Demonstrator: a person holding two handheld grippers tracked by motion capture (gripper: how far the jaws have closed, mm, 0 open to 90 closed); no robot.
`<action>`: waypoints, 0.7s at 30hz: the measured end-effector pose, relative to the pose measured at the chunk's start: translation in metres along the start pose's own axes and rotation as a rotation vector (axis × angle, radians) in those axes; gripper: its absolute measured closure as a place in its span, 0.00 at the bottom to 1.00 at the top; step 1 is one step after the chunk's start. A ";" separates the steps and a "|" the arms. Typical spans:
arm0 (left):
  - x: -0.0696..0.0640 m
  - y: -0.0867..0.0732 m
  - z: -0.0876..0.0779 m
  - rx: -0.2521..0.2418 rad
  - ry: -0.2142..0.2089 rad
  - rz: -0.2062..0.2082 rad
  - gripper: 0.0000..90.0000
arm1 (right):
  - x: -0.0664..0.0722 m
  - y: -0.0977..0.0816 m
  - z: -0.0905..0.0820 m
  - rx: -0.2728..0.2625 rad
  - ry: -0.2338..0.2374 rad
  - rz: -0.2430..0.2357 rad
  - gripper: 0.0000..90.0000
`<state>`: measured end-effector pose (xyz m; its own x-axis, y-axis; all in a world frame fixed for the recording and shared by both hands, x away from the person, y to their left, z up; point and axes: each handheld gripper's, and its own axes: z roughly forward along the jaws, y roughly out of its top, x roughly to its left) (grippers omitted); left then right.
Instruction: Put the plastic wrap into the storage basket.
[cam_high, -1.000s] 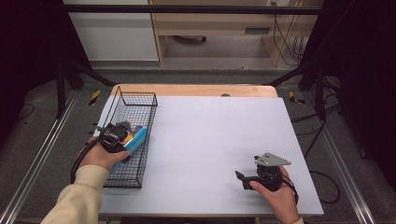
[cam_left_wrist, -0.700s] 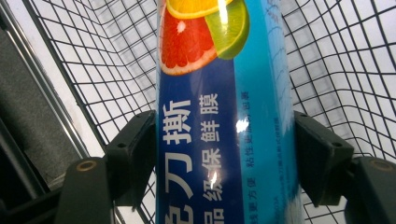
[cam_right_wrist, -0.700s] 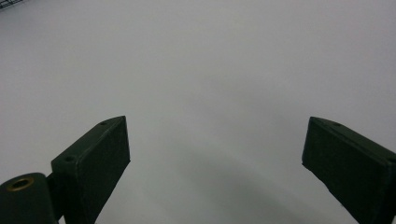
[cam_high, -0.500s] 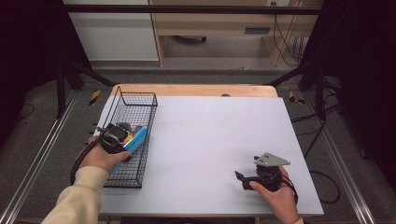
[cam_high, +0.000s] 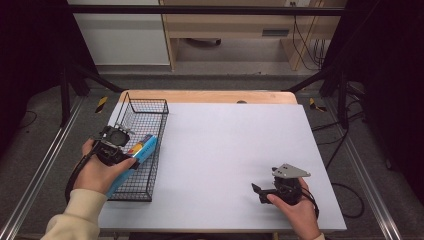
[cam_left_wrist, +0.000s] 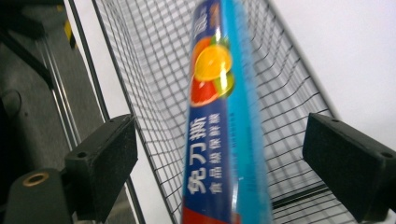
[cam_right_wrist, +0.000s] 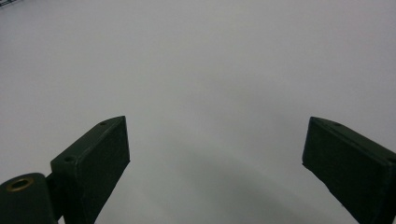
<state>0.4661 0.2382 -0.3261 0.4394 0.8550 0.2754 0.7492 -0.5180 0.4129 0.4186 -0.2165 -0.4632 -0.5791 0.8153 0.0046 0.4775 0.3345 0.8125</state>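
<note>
1. Since the earlier frame the left hand-held gripper (cam_high: 125, 142) has lifted a little at the left of the high view, and its jaws have just been opening; the long blue box (cam_left_wrist: 224, 130) sits between them, but the pads no longer press on it.
2. In the left gripper view both black, matte, block-shaped pads (cam_left_wrist: 105, 161) stand well apart from the box, one on each side, so the grip is released.
3. The box is a slim, glossy cardboard carton, blue with a printed picture of orange and red fruit and white lettering. It runs up the middle of that view, blurred.
4. In the high view the box lies slantwise inside the wire basket (cam_high: 150, 107), its upper end leaning on the basket's right wall.
5. The basket is a long rectangular cage of thin black wire mesh, at the left edge of the desk (cam_high: 225, 145), whose top is smooth and pale grey.
6. The right hand-held gripper (cam_high: 260, 192) rests at the lower right of the high view; its jaws are spread wide over bare desk with nothing between them.
</note>
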 end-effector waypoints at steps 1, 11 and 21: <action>0.000 0.000 0.000 0.000 0.000 0.000 0.11 | 0.000 0.000 0.000 0.000 0.000 0.000 0.08; -0.045 0.011 -0.024 -0.161 -0.030 0.047 0.08 | -0.002 0.000 -0.002 -0.010 -0.014 0.006 0.07; -0.089 0.027 -0.035 -0.259 -0.095 0.130 0.08 | -0.005 0.001 -0.006 -0.036 -0.035 0.019 0.05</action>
<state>0.4305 0.1475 -0.3091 0.5768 0.7733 0.2633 0.5379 -0.6021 0.5901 0.4177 -0.2234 -0.4590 -0.5467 0.8374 0.0006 0.4636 0.3021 0.8329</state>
